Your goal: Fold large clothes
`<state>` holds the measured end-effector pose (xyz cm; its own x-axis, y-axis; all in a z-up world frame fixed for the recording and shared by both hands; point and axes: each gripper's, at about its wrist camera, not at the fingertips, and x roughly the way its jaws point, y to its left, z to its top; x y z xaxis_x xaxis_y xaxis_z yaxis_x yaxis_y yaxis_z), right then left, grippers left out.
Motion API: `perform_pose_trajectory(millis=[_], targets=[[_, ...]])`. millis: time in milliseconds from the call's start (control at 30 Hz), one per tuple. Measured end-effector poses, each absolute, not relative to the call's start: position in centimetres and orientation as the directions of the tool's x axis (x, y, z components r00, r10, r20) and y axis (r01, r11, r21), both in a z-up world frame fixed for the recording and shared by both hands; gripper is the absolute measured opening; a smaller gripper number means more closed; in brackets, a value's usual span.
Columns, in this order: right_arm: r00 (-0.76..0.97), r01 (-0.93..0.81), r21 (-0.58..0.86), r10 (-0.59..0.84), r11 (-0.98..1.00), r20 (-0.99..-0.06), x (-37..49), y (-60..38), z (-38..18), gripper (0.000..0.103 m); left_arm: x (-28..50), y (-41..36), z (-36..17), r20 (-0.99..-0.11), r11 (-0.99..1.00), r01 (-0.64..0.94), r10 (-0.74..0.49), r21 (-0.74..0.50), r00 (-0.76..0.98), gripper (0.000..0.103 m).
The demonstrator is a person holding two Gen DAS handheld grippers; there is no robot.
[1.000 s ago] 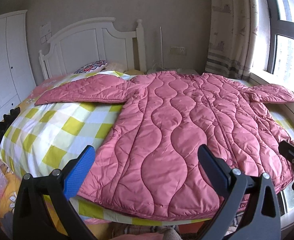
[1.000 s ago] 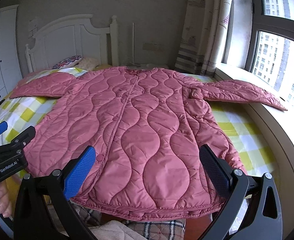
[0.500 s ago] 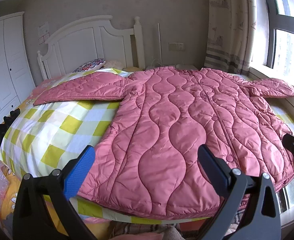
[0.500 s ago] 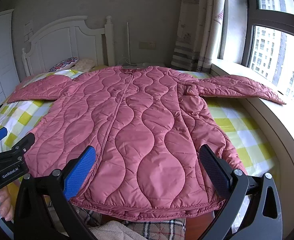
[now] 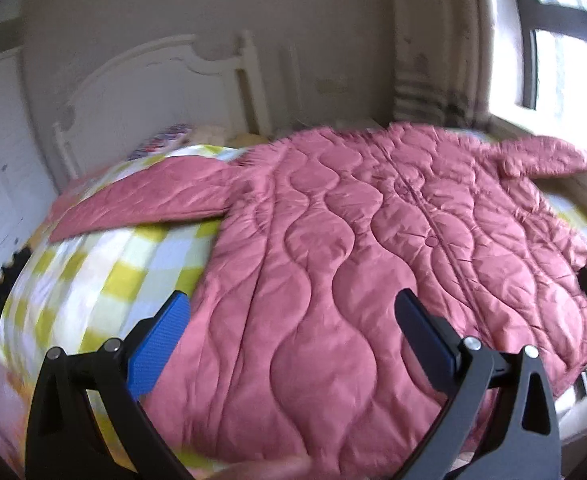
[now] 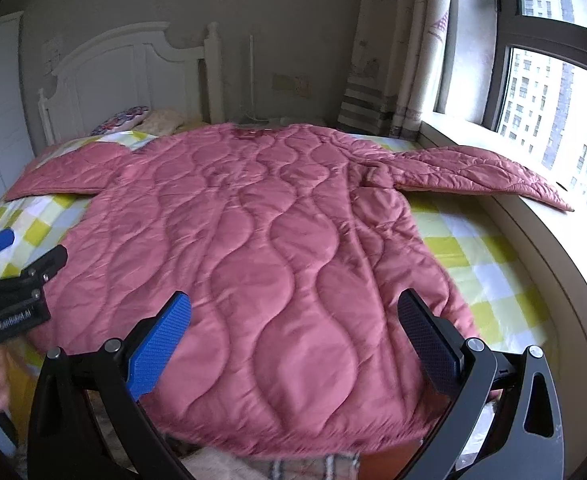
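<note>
Left wrist view blurs as left gripper (image 5: 293,324), gaping empty like right gripper (image 6: 295,324), advances over pink quilted coat (image 5: 373,280) ahead; folding unstarted.

The coat (image 6: 261,248) lies spread on the bed (image 6: 473,256), headboard (image 6: 133,68) behind.

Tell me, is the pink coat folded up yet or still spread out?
Spread out. The pink coat lies flat on the checked bed cover, with both sleeves stretched out sideways. Both grippers are open, and neither is holding it.
</note>
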<state>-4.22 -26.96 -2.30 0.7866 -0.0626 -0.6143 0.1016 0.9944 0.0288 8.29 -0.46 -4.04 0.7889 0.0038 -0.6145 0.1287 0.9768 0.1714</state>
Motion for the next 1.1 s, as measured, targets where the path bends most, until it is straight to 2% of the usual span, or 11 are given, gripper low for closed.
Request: perform_pose_trajectory(millis=[100,300,467,600,700,733,767,800,900,1000,1100], targets=[[0.775,0.18,0.132,-0.058,0.975,-0.629,-1.3,-31.5,-1.9,0.099,14.2,-0.9,-4.9,-0.661,0.965,0.158,0.02,0.208,0.75,0.101],[0.781,0.414,0.412,-0.084,0.812,-0.619,5.2,-43.7,-2.2,0.099,23.6,0.5,-7.1,-0.707,0.985,0.134,-0.019,0.107,0.707,0.101],[0.791,0.532,0.608,-0.091,0.59,-0.604,9.5,-51.6,-4.3,0.099,26.2,1.0,-11.6,-0.802,0.992,0.127,-0.07,0.007,0.593,0.101],[0.764,0.595,0.643,-0.092,0.482,-0.638,12.5,-54.9,-6.5,0.094,26.6,1.8,-10.8,-0.799,0.992,0.125,-0.095,-0.025,0.594,0.101],[0.781,0.599,0.693,-0.1,0.401,-0.617,13.7,-57.0,-7.8,0.084,26.6,1.6,-10.7,-0.8,0.992,0.126,-0.078,-0.002,0.595,0.101],[0.794,0.585,0.707,-0.104,0.398,-0.598,13.9,-57.4,-7.9,0.065,26.8,1.7,-10.6,-0.8,0.992,0.126,-0.08,-0.005,0.595,0.101],[0.795,0.586,0.692,-0.133,0.423,-0.592,14.3,-57.3,-7.2,0.033,26.9,1.7,-10.6,-0.8,0.992,0.126,-0.08,-0.005,0.595,0.101],[0.788,0.597,0.645,-0.196,0.478,-0.584,14.7,-56.7,-5.9,0.025,26.9,1.5,-10.6,-0.8,0.992,0.126,-0.077,-0.001,0.595,0.101],[0.802,0.561,0.409,-0.35,0.72,-0.484,17.2,-51.9,-0.9,0.021,26.8,1.8,-10.6,-0.799,0.992,0.126,-0.079,-0.004,0.595,0.101],[0.84,0.393,-0.072,-0.39,0.917,-0.378,21.8,-41.3,1.9,0.021,26.8,1.8,-10.6,-0.799,0.992,0.126,-0.079,-0.004,0.596,0.101],[0.844,0.145,-0.512,-0.376,0.847,-0.382,25.0,-30.4,-1.7,0.022,26.5,1.3,-10.9,-0.794,0.992,0.125,-0.078,-0.003,0.603,0.101]])
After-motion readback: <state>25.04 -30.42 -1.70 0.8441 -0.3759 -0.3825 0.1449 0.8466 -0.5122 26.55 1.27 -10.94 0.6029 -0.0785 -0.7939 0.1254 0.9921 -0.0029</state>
